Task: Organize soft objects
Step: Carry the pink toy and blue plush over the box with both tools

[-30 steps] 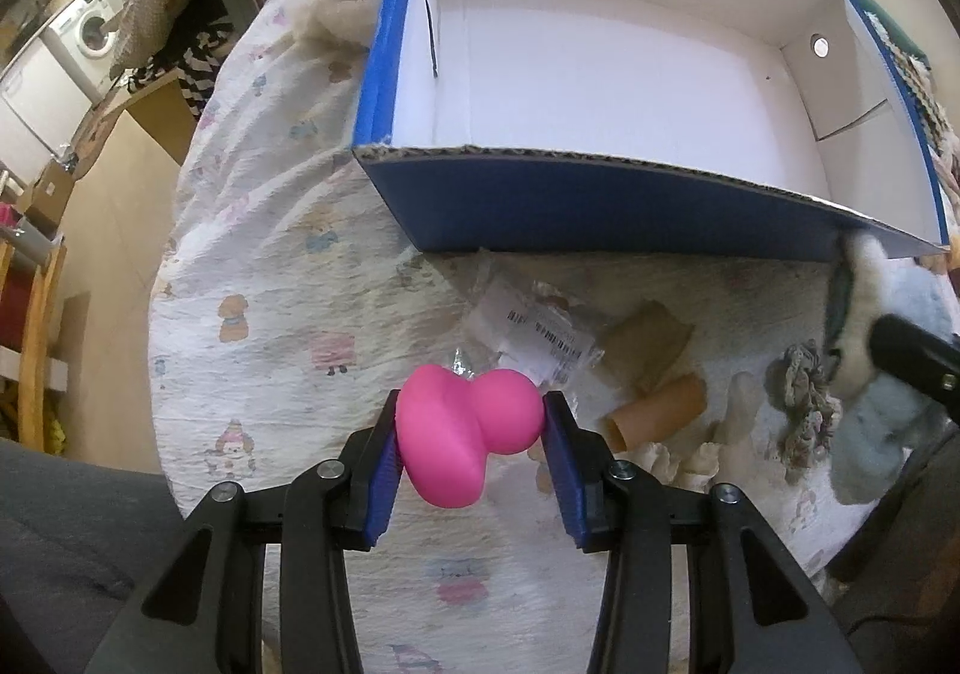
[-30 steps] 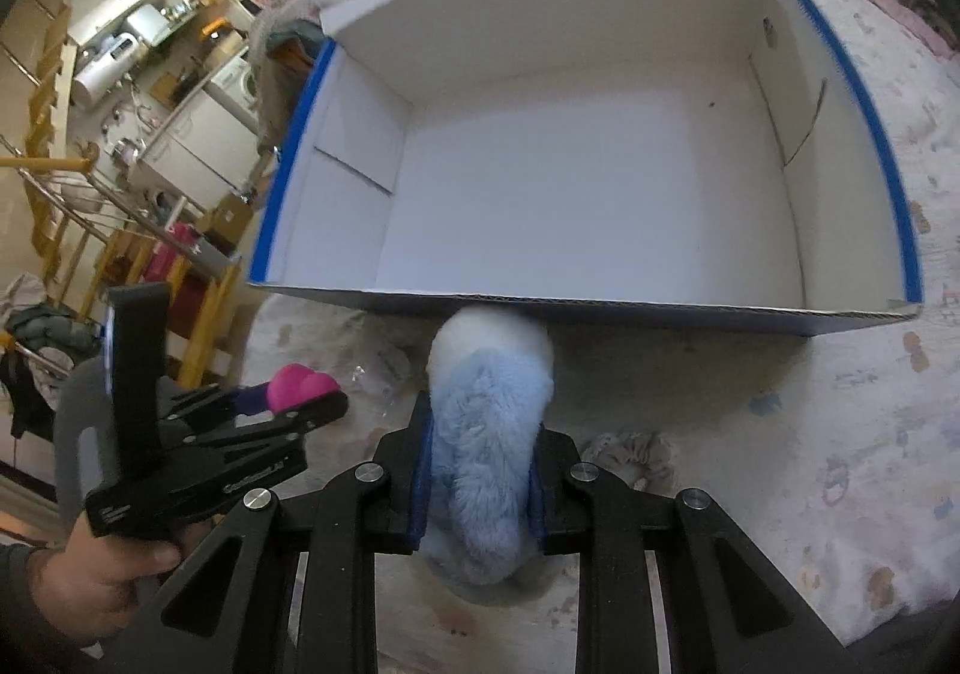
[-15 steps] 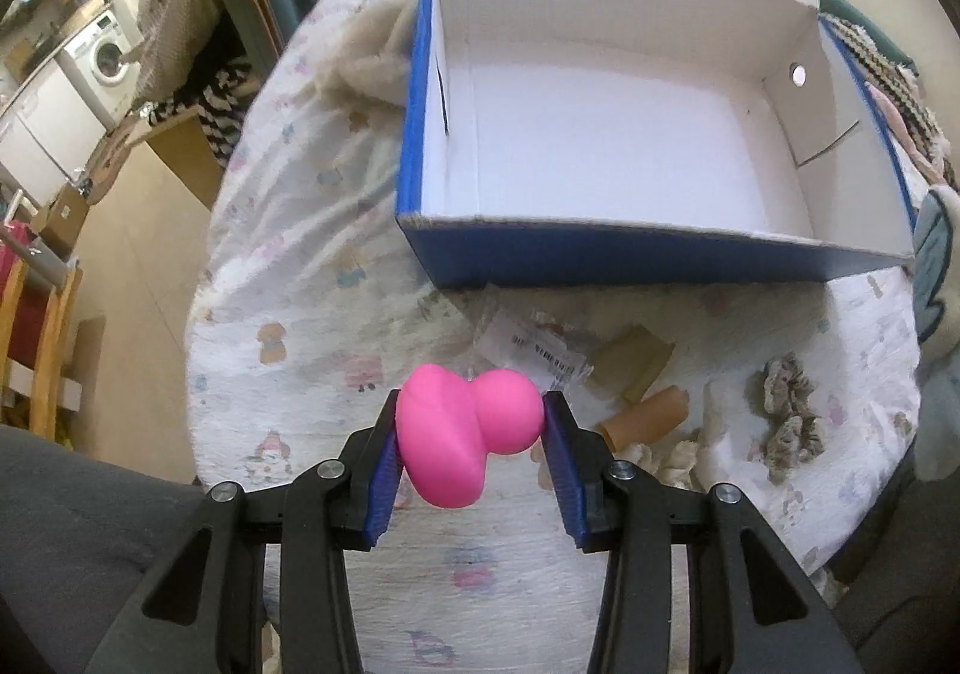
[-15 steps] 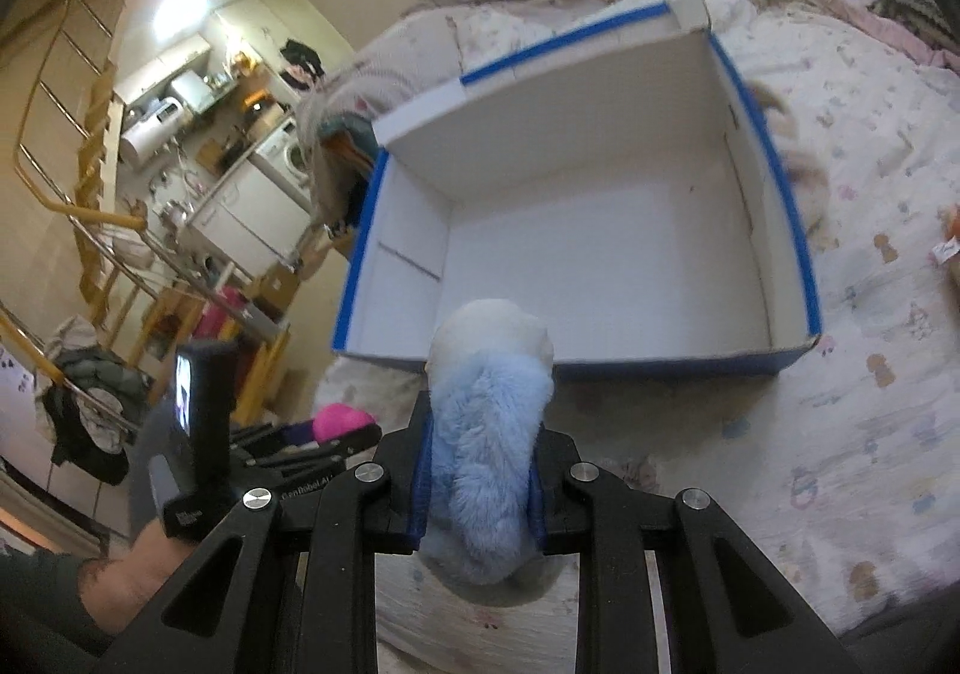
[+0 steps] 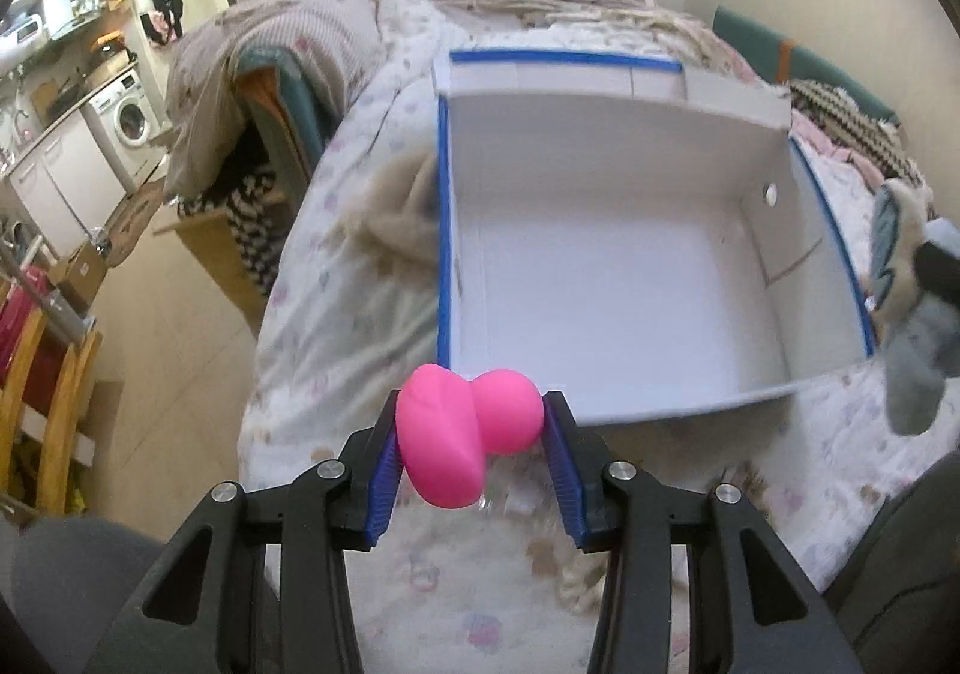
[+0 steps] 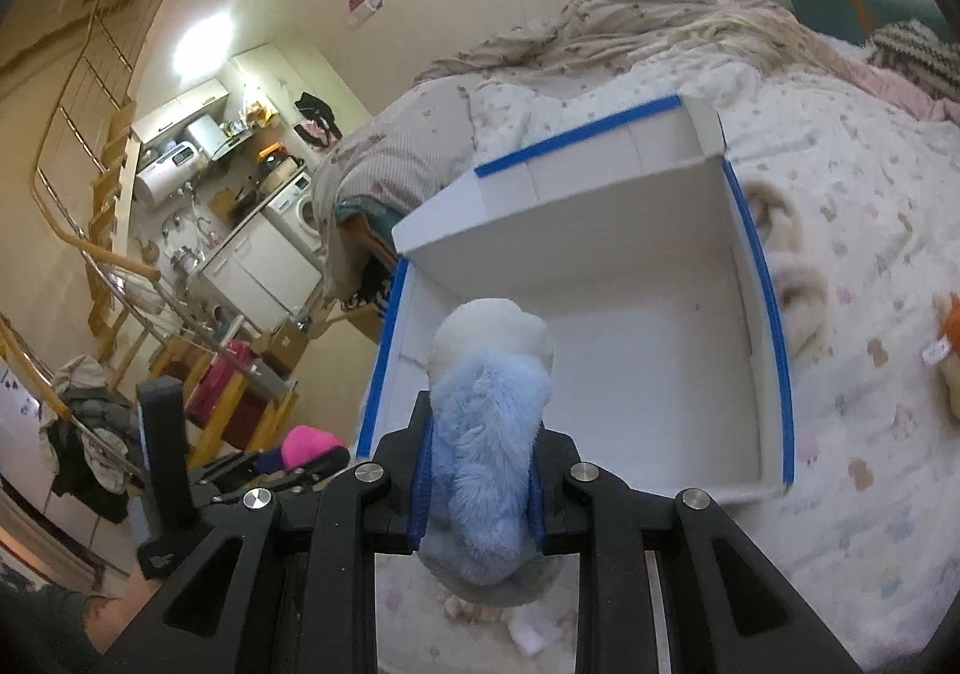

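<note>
**Stock on the bed: one box, two soft toys in hand**

Bed (image 5: 336,278): covered with a pale quilt printed with small animals; it carries everything below. A heap of blankets lies along its far edge.

Box (image 5: 636,278): white cardboard with blue-taped rims, open at the top, nothing inside. It sits in the middle of the bed, its near wall just beyond both my grippers.

Tan plush (image 5: 402,218): pressed against the box's left wall, lying on the quilt.

Blue plush toy (image 6: 486,452): fluffy, pale blue with a cream end. My right gripper (image 6: 480,470) is clamped on it, pads sunk into the fur on both sides, held in the air near the box's near edge.

Pink toy (image 5: 465,437): smooth, two rounded lobes. My left gripper (image 5: 471,452) pinches it between the blue pads, partly closed, off the quilt, in front of the box's near left corner.

Orange toy (image 6: 948,350): small, with a white tag, toward the bed's right edge, well apart from the box.
</note>
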A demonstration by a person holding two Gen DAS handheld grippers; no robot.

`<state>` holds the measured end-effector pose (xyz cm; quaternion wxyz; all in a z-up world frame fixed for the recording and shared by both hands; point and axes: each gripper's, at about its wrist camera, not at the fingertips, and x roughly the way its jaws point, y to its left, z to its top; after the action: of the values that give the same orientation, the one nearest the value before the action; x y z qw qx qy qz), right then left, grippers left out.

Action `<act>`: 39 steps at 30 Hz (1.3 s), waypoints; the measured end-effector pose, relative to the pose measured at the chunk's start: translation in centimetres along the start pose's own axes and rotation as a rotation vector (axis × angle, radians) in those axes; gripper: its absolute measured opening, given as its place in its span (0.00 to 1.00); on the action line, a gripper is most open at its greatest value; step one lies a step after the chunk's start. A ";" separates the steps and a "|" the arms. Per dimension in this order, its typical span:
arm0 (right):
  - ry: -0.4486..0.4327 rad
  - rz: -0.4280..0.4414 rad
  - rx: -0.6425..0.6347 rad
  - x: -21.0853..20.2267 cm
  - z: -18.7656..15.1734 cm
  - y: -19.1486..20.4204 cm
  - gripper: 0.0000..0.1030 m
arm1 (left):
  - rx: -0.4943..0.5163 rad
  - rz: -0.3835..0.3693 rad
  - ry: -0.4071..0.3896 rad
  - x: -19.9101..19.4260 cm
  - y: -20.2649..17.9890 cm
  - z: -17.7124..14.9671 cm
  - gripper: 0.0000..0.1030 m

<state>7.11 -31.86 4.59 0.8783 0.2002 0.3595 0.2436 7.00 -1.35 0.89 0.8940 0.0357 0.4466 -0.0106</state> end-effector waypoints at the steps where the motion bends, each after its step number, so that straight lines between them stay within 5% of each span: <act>1: -0.003 0.001 -0.002 0.2 0.4 0.1 0.26 | -0.002 -0.006 -0.004 0.0 -0.1 0.7 0.39; 13: 0.022 -0.047 0.002 4.8 2.7 -1.6 0.26 | 0.049 -0.025 0.015 4.2 -3.1 6.5 0.39; 27: 0.087 -0.120 0.086 10.2 1.3 -7.3 0.26 | 0.107 0.023 0.102 11.3 -6.0 7.4 0.39; 39: 0.163 -0.222 0.042 12.9 0.3 -8.2 0.26 | 0.100 0.082 0.154 15.7 -6.3 7.9 0.39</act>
<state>17.68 -31.13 -6.43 0.8634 0.1572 0.4545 0.1527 22.44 -8.05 -7.26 0.8538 0.0991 0.5110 0.0065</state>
